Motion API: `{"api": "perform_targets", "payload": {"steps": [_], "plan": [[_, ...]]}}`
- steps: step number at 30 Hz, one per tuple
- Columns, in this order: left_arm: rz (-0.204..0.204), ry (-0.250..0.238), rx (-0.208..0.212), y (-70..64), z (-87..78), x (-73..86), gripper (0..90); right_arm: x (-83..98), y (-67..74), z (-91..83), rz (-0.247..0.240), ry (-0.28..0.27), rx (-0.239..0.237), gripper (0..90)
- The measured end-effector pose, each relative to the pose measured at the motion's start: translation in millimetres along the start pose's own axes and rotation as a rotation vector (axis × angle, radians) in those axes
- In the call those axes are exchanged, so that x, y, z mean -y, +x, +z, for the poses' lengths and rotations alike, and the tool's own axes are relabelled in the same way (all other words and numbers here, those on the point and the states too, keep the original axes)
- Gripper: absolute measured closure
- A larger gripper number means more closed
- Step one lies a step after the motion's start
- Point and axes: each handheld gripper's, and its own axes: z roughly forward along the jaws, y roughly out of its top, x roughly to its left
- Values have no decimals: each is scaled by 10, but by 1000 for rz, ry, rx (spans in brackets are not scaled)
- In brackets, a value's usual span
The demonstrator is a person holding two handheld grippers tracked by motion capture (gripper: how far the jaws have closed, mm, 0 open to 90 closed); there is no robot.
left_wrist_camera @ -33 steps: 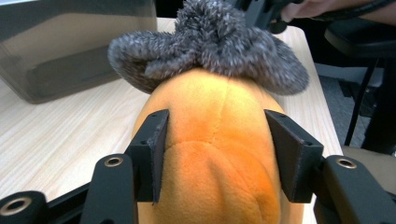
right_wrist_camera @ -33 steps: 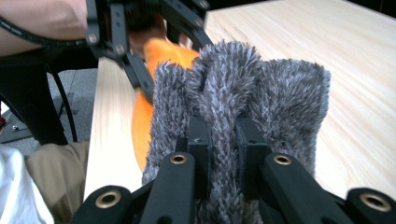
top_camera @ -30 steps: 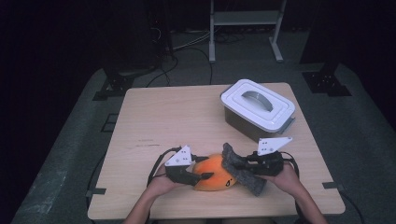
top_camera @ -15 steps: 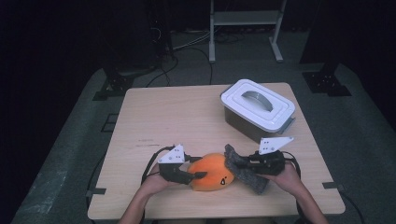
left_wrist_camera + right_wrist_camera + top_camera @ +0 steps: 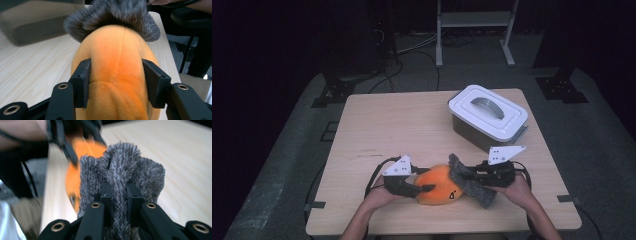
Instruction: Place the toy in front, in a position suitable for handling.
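Note:
An orange plush toy (image 5: 439, 185) with a grey fuzzy part (image 5: 469, 182) lies near the table's front edge, between both hands. My left gripper (image 5: 424, 189) comes in from the left and is shut on the orange body (image 5: 115, 62); its pads press into both sides of the plush. The grey fuzz (image 5: 112, 15) sits beyond it. From the right, my right gripper (image 5: 467, 175) is shut on the grey fuzzy part (image 5: 120, 170), which bunches up between the narrow jaws of the gripper (image 5: 119, 191). Behind the fuzz, the orange plush (image 5: 75, 180) shows blurred.
A white lidded box with a grey handle (image 5: 488, 116) stands at the table's back right. The wooden table (image 5: 402, 125) has bare room at the left and middle. Cables and a metal stand's legs (image 5: 439, 55) lie on the dark floor beyond.
The left gripper's grey plate has shifted a little to the left on the toy. The plush and the right gripper have stayed where they were.

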Motion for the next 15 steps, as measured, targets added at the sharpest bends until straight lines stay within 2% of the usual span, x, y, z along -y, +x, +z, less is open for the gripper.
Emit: {"api": "perform_targets", "payload": {"steps": [1,4,6,8,10,11,12,13,14,15], "plan": [[5,-2,3,-21,17,-17,454,-39,15,18,-7,-18,-8,785],[22,12,3,-50,25,-53,407,-76,42,100,-30,6,-25,785],[-13,1,4,-34,-14,-76,327,-21,37,147,-25,24,-43,785],[-25,-5,6,-29,-18,-76,279,-12,34,129,-27,31,-39,785],[-48,23,4,-7,-4,-70,248,18,31,99,-28,44,-31,785],[-70,23,15,13,3,-47,249,39,23,75,-24,55,-23,785],[-70,23,15,13,3,-47,319,39,23,75,-24,55,-23,785],[-57,18,16,7,2,-36,319,46,14,61,-26,58,-23,785],[-27,22,-2,-10,4,-38,391,46,13,53,-24,56,-24,785],[48,9,-63,-49,-4,-70,496,16,13,39,-30,50,-9,785]]}}
